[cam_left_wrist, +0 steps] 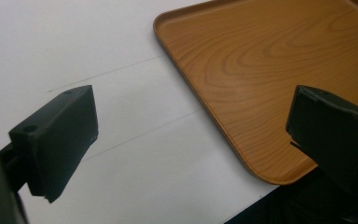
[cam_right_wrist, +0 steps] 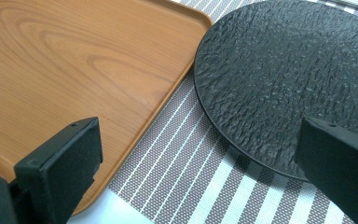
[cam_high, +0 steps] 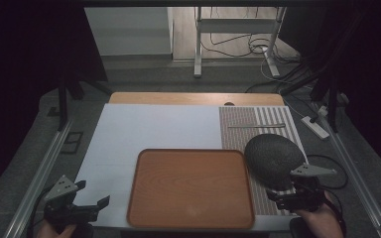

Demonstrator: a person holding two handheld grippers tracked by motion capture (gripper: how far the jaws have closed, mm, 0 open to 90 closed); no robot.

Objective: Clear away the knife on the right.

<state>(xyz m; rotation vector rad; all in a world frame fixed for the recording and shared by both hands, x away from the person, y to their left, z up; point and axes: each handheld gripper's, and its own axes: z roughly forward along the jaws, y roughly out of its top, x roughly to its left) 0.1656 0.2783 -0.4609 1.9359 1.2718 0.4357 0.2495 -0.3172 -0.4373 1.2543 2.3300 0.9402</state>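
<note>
Wooden tray (cam_high: 191,188) centre on white table (cam_high: 144,129), black textured plate (cam_high: 274,158) on striped mat (cam_high: 253,124) just R of tray, R gripper (cam_high: 284,197) jaws wide apart near plate edge, L gripper (cam_high: 92,201) also gaping, nothing held, at tray's L.

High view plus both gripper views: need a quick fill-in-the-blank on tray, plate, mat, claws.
1. The black textured plate rests on the ____ placemat.
2. The wooden tray holds ____.
3. The right claw has its jaws ____, near the plate's edge.
4. The left claw hovers over the ____ table cover.

Missing: striped; nothing; open; white
</note>
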